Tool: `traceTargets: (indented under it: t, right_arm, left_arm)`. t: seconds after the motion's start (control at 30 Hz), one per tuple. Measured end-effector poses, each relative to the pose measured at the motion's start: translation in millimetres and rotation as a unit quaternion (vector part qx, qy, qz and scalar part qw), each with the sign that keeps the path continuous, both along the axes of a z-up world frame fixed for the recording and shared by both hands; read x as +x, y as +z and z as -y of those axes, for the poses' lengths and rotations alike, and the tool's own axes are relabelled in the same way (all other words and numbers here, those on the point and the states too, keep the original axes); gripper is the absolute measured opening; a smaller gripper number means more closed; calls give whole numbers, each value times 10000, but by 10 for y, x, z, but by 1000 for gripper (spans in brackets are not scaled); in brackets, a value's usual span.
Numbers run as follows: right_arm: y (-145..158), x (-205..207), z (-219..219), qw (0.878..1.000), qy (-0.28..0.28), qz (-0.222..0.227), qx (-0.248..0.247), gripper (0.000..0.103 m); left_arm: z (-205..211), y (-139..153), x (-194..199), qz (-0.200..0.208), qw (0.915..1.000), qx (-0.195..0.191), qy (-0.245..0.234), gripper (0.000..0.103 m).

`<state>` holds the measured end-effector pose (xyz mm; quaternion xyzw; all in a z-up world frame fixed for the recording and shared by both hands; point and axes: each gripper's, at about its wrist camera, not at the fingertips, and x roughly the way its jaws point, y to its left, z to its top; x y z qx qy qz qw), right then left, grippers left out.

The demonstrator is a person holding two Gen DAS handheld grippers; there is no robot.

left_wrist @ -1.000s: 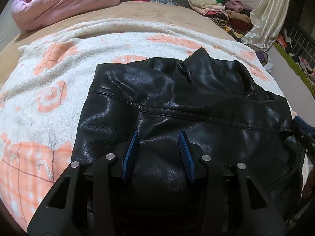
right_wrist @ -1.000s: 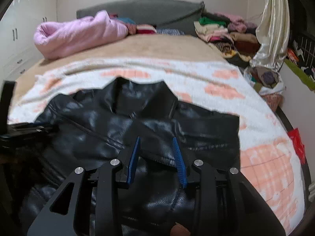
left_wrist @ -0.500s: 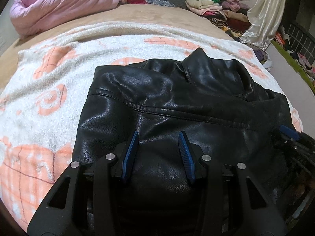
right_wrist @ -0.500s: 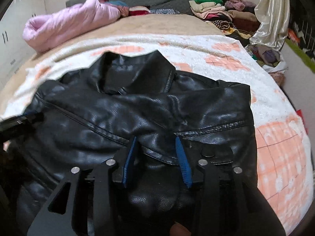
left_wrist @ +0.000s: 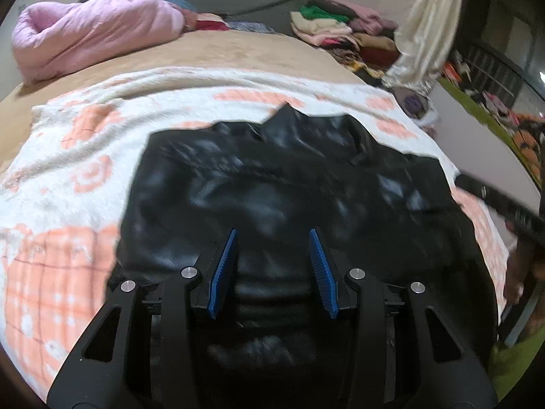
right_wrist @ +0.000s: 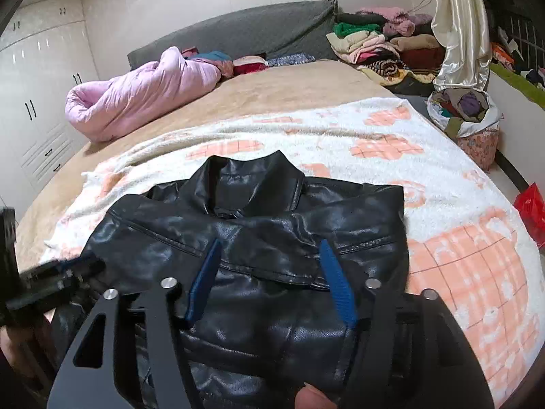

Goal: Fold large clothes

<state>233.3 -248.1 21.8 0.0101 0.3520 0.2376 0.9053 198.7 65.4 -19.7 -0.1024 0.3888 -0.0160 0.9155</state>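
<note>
One black leather jacket lies on the white and orange blanket that covers the near part of the bed, filling the lower centre of both views. Its collar points toward the top of the frame, at the grey headboard, so its long axis runs from the bottom of the picture upward; the body toward the lower edge looks doubled over in thick folds, though the left wrist view is too blurred to be sure.

Two grippers are in play. The right gripper hovers over the jacket's lower front with its jaws opening; a fold of leather sits between the blue pads, which do not press on it. The left gripper has its jaws partly apart above the dark leather, released, nothing clamped.

Open blanket lies to the left, right and above the jacket. Beyond the blanket's upper edge the tan sheet is bare up to one rolled pink quilt at upper left. One pile of folded clothes sits at upper right, beside a cream curtain, with one basket of garments at the bed's right edge.
</note>
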Motion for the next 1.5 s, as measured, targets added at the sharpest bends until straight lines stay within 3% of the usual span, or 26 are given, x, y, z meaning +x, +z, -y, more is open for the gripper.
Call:
traceTargets:
  t: [0.27, 0.53, 0.83, 1.07, 1.17, 1.3, 1.37, 1.5]
  right_arm:
    - [51, -196, -81, 9995, 265, 128, -92, 62]
    - [-154, -447, -387, 9946, 851, 9, -598, 62]
    - [-637, -362, -435, 9878, 664, -847, -1124, 64]
    - [-617, -452, -419, 9911, 535, -718, -988, 65]
    - [-467, -515, -344, 9941, 545, -552, -760, 71]
    - [-292, -614, -255, 9969, 482, -241, -572, 86]
    - [-229, -632, -213, 9979, 418, -141, -484, 90]
    - [-152, -648, -106, 9993, 277, -30, -252, 95]
  left_arm:
    - [184, -313, 8, -512, 9984, 154, -171, 37]
    - [171, -386, 9, -521, 9984, 130, -166, 37]
    - [171, -390, -17, -549, 9982, 129, -191, 37]
    - [192, -372, 1, -655, 9974, 192, -219, 37]
    - [183, -358, -12, -684, 9973, 130, -219, 38]
    - [172, -354, -35, -686, 9974, 53, -211, 39]
    - [172, -346, -51, -690, 9974, 19, -226, 42]
    - [209, -284, -91, -657, 9974, -64, -294, 65]
